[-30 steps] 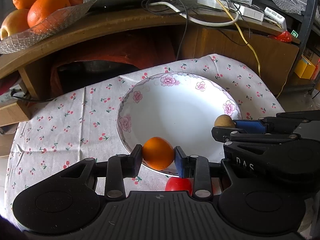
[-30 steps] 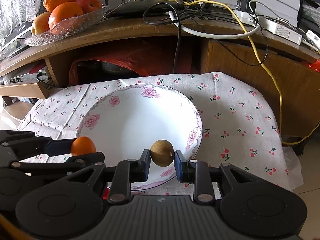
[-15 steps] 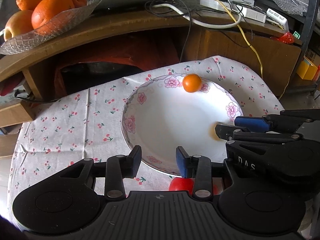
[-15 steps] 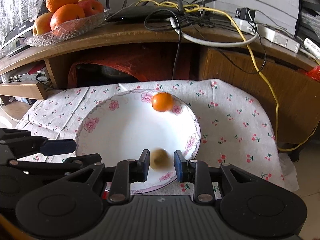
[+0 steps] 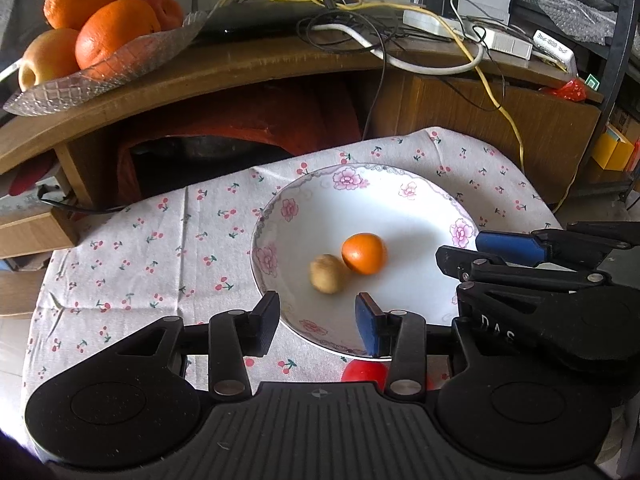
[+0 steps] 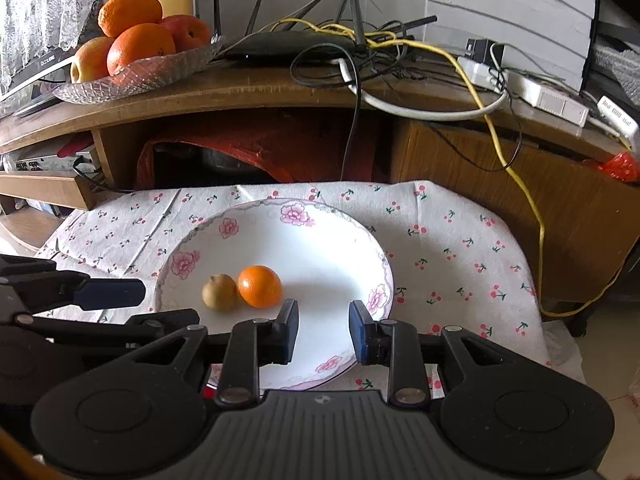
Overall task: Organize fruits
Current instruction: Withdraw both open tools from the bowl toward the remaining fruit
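The small orange (image 5: 364, 253) and the brown fruit (image 5: 327, 273) lay touching in the flowered plate (image 5: 404, 204), just beyond the left gripper (image 5: 317, 323), whose jaws stood wide apart and empty. The right gripper (image 6: 323, 331) was also parted with nothing in it, the fruits far-left of it. Its body read "DAS". A red fruit (image 5: 364, 371) lay near the plate's near rim.

Small orange (image 5: 364, 253) and brownish round fruit (image 5: 327, 273) lying touching, side by side, inside white floral plate (image 5: 400, 200); red fruit (image 5: 362, 371) sitting just beside plate's near rim.
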The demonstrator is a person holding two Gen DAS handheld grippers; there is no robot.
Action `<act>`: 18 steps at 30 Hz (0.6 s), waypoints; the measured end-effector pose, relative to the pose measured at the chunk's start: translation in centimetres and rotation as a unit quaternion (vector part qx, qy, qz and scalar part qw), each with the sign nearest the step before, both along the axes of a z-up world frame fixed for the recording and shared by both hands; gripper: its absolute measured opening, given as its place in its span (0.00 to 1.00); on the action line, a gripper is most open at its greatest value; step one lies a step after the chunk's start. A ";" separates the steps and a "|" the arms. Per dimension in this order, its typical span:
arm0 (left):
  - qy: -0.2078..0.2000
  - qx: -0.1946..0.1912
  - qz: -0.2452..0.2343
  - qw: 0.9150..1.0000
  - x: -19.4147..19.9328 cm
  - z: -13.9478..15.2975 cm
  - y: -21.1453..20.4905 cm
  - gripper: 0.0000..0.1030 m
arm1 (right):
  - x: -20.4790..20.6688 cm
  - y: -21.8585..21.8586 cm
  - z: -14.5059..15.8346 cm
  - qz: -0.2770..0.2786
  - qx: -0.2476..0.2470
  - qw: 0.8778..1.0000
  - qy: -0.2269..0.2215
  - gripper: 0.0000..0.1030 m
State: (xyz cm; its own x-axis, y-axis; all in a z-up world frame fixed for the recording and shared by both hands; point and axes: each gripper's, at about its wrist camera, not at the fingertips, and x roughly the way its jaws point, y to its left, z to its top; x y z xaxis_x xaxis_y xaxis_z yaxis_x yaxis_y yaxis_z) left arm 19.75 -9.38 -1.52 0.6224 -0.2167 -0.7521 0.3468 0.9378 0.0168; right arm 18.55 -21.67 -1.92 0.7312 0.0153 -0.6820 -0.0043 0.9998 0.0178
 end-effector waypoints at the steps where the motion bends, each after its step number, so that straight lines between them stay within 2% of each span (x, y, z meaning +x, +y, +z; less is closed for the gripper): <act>1: -0.002 -0.001 0.000 1.000 -0.1 0.1 0.0 0.49 | -0.2 0.1 0.1 -0.001 -0.002 1.000 -0.003 0.29; 18: -0.038 -0.002 -0.005 0.999 -4.0 3.3 1.4 0.51 | -4.9 1.9 3.3 -0.013 -0.019 0.999 -0.037 0.29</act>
